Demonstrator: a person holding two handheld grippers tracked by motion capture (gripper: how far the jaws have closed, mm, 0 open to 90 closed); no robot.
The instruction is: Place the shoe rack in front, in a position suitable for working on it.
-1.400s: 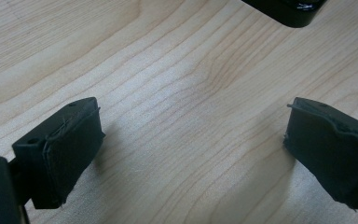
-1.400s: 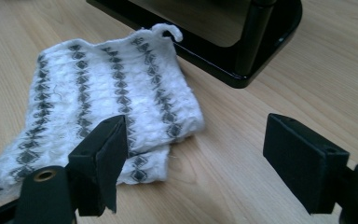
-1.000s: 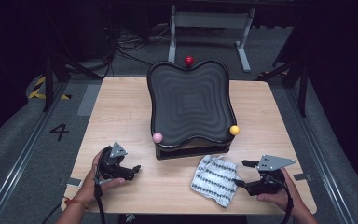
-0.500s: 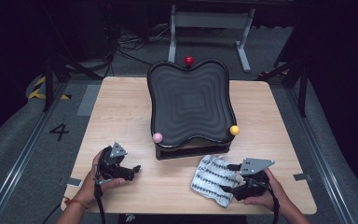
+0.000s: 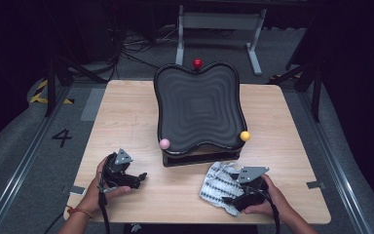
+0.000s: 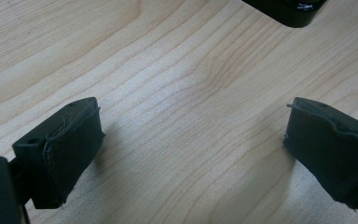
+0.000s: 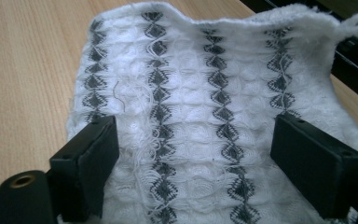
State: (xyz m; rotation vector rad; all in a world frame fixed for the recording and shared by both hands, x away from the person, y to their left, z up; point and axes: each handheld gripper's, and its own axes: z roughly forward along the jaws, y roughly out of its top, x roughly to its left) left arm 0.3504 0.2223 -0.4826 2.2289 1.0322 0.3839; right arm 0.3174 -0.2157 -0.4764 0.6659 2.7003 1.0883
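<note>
The right gripper [image 5: 233, 199], jaws just widened and wide apart, sits over the patterned white cloth [image 7: 205, 107] at the table's [image 5: 126, 117] five o'clock; the left gripper [image 6: 191, 154] gapes over bare wood at seven.

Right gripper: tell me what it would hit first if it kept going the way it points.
Most likely the white patterned cloth: the right gripper has its jaws open, spread over it, and the cloth lies straight ahead on the table. Whether they touch it is unclear.
</note>
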